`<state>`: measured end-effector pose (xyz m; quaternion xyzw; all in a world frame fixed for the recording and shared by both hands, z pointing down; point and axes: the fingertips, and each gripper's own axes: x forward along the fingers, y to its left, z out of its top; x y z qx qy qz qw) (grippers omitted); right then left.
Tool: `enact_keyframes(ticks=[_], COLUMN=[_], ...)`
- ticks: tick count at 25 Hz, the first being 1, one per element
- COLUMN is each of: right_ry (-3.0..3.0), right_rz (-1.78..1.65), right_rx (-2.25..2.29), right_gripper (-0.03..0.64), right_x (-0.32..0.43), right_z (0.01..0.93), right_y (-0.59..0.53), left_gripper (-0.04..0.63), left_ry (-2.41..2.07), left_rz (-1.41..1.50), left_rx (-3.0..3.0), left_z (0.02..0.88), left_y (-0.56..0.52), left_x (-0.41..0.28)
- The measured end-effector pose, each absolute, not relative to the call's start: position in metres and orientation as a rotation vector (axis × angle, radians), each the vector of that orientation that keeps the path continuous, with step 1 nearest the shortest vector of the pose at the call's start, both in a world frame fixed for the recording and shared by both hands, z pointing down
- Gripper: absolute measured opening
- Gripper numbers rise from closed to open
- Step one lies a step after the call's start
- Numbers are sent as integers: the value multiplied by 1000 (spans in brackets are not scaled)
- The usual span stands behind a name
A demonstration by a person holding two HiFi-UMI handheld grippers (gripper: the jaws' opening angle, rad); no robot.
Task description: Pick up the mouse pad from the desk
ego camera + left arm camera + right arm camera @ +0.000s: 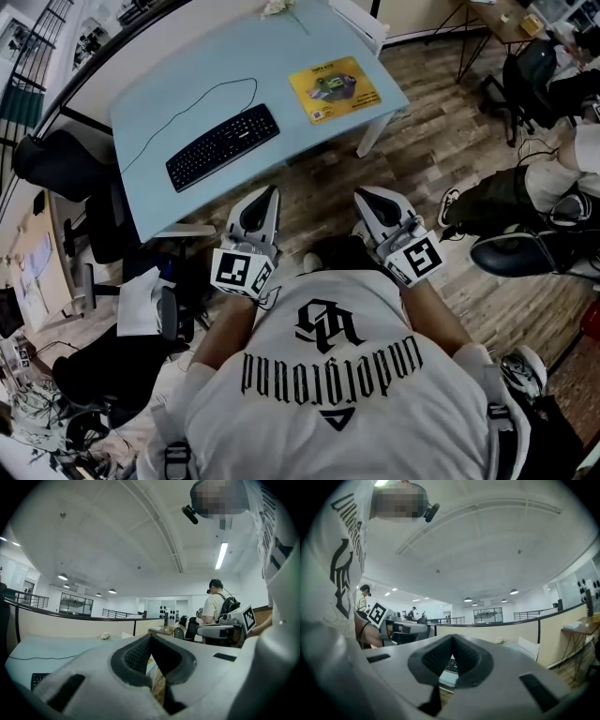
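The yellow mouse pad [335, 88] lies flat on the right part of the light-blue desk [169, 103], close to the desk's right corner. Both grippers are held level in front of my chest, above the wooden floor and short of the desk's near edge. In the head view my left gripper [272, 190] is shut, its jaws meeting at one tip with nothing between them. My right gripper [359, 193] is shut too and empty. The left gripper view shows its pads [136, 656] closed together, and the right gripper view shows the same [436, 658].
A black keyboard [223, 145] with a thin cable lies on the desk's left half. A small white flower [277, 7] sits at the far edge. A dark office chair [66, 169] stands at left. A seated person [525, 187] and bags are at right.
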<state>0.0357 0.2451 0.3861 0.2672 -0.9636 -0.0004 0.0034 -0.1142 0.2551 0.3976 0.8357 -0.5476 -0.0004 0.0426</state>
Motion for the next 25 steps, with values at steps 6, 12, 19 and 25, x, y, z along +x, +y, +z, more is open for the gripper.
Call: enact_keyframes(ticks=[6, 12, 19, 25], right_ry=[-2987, -2958, -2939, -2924], right_rz=[14, 40, 93, 143], right_rx=[877, 892, 878, 859], right_gripper=[6, 26, 84, 158], right_x=[52, 69, 91, 115], right_z=[394, 405, 419, 431], right_y=[221, 190, 146, 117], left_gripper=[8, 8, 8, 8], left_ry=[-1644, -1645, -1640, -1595], left_rz=[28, 50, 73, 85], left_rx=[2560, 2549, 2520, 2527], left_z=[405, 410, 425, 434], left_y=[233, 207, 166, 131], left_x=[-94, -79, -58, -21])
